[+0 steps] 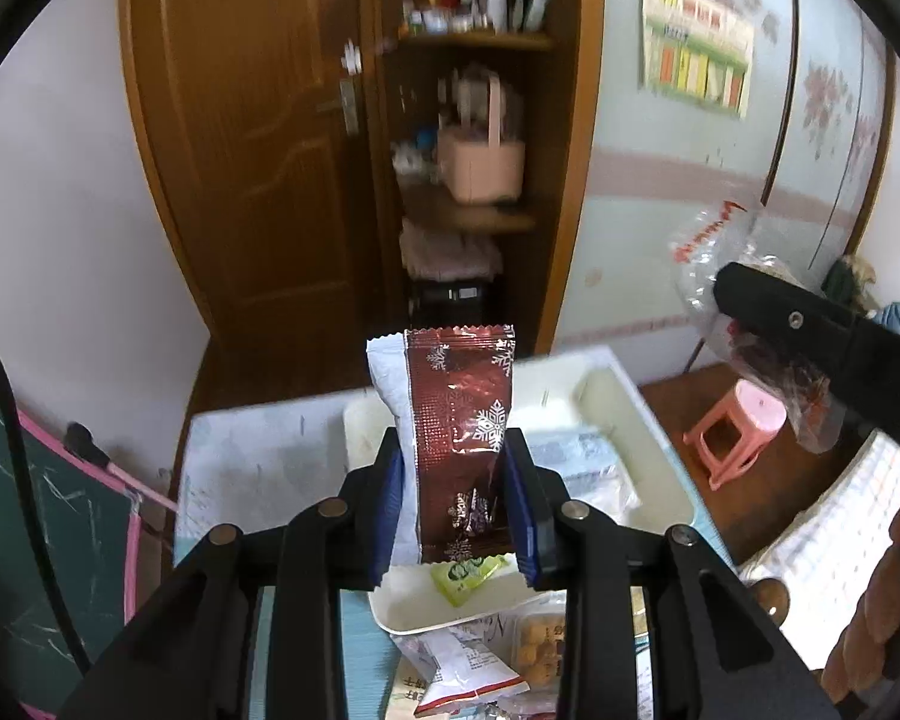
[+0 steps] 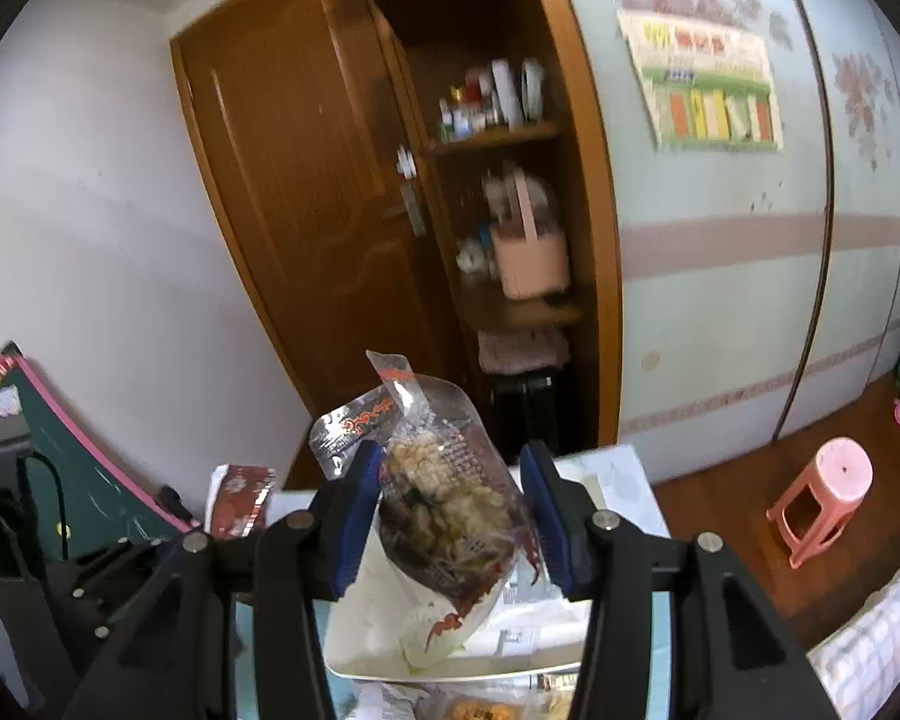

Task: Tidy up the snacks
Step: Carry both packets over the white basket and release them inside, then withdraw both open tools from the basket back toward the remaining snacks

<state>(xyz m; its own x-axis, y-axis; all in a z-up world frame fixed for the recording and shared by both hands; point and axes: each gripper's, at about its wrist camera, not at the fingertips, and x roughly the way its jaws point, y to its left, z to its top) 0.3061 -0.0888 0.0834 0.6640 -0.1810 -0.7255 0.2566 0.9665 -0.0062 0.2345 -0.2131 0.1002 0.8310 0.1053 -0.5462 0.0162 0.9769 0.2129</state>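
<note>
Two grippers, each clamped on a snack.
Left gripper (image 1: 459, 504) holds a maroon snowflake packet (image 1: 459, 438) mid-frame; right gripper (image 2: 459, 516) holds a clear snack bag (image 2: 450, 498) above the white tray (image 2: 360, 630).

Maroon wrapper (image 1: 459, 438) w/ white snowflakes; pink stool (image 1: 741, 441).

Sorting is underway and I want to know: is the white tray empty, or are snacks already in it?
Not empty. The white tray already holds a small green packet and some pale wrapped packs.

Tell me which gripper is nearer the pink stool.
Right. The right gripper, holding a clear snack bag, is on the pink stool's side; the left gripper, holding a brown wrapper, is farther away.
</note>
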